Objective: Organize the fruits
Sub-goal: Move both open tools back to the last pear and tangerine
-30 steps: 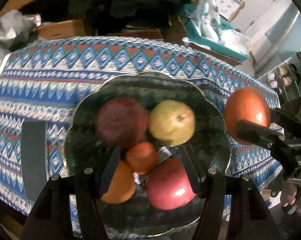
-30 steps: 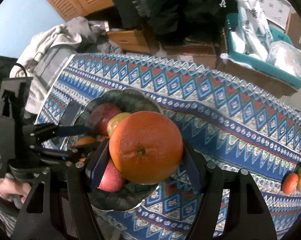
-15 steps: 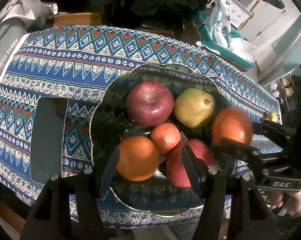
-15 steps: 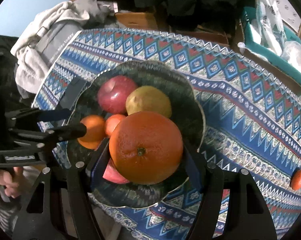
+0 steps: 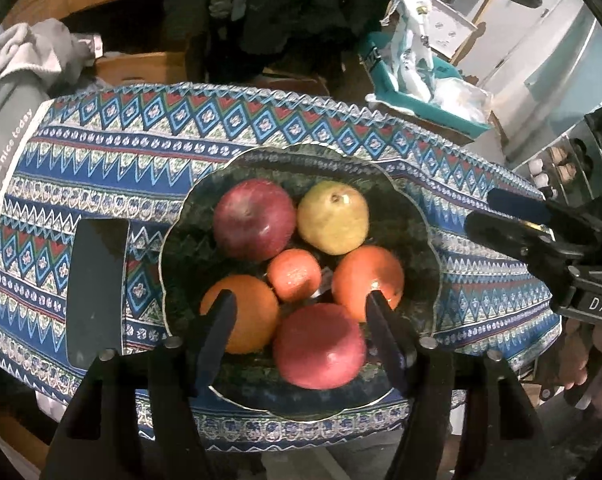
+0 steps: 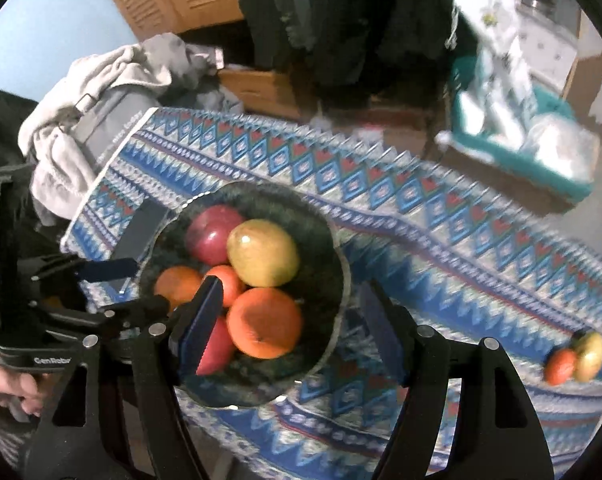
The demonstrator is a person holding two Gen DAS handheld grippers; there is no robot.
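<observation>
A dark green scalloped bowl (image 5: 417, 240) (image 6: 321, 236) on the patterned tablecloth holds two red apples (image 5: 255, 220) (image 5: 319, 346), a yellow pear (image 5: 333, 218), a small tangerine (image 5: 295, 276) and two oranges (image 5: 241, 314). The big orange (image 6: 265, 322) (image 5: 367, 278) lies in the bowl at its right side. My right gripper (image 6: 291, 328) (image 5: 481, 210) hovers above it, jaws opening, pads off the fruit. My left gripper (image 5: 301, 320) (image 6: 129, 286) hangs over the bowl's near side, jaws opening with nothing gripped.
A tangerine (image 6: 561, 366) and a yellow-red fruit (image 6: 591, 356) lie together on the cloth far right. A flat black slab (image 5: 95, 292) lies left of the bowl. Grey clothes (image 6: 101, 92) are heaped past the table's left end, a teal basket (image 6: 557, 168) behind.
My right gripper has let go of the big orange, which now rests in the bowl, and has drawn back upward. My left gripper has risen and its jaws have widened.
</observation>
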